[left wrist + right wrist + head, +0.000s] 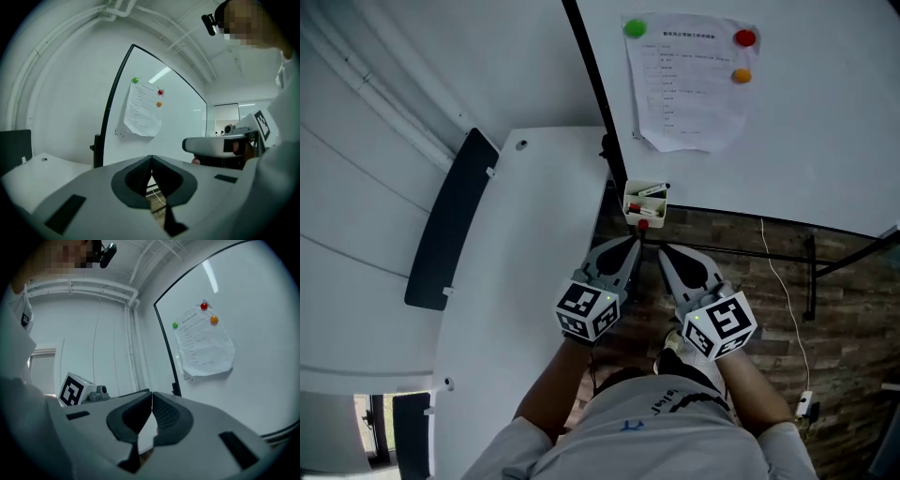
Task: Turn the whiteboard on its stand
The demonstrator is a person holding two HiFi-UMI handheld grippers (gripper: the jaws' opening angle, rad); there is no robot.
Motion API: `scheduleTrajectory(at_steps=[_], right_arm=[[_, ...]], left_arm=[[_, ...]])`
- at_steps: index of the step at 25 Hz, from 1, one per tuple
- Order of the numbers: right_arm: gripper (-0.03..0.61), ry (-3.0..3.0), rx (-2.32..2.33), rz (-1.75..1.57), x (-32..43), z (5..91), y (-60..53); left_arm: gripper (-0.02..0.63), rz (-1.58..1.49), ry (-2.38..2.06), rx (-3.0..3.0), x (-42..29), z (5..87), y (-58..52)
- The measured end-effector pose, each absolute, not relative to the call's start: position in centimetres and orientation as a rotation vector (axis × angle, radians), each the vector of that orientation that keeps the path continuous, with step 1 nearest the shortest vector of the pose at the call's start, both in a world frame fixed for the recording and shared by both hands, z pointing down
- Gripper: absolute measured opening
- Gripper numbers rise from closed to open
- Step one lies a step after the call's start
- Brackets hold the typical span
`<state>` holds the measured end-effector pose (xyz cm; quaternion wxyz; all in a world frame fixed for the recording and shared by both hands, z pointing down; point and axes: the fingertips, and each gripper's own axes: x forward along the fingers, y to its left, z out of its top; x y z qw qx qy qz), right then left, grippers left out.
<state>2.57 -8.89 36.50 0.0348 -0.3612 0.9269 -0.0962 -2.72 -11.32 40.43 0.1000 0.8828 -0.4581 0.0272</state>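
The whiteboard (806, 103) stands ahead and to the right, black-framed, with a printed sheet (689, 80) pinned by green, red and orange magnets. A small marker tray (644, 202) hangs at its lower left corner. My left gripper (633, 242) and right gripper (661, 251) are held side by side just short of that corner, both shut with nothing between the jaws and touching nothing. In the left gripper view the whiteboard (164, 117) rises beyond the left gripper (151, 159); in the right gripper view the whiteboard (243, 333) fills the right, past the right gripper (151, 395).
A white table (516, 281) runs along the left with a dark panel (450, 220) at its far edge. The stand's black lower bar (769, 253) and a white cable (783, 291) cross the brick-patterned floor at right. White wall pipes run overhead.
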Motion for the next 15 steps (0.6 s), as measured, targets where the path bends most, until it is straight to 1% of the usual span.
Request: scheduleTrajectory(at_steps=[7, 15], right_arm=[[0.014, 2.866, -1.02, -0.362, 1.3, 37.9, -14.1], [0.014, 2.891, -1.019, -0.344, -2.3, 37.9, -19.0]], left_arm=[[0.011, 0.125, -1.446, 2.563, -4.3, 41.4, -16.4], [0.011, 0.048, -1.457, 2.583, -8.9, 41.6, -21.9]])
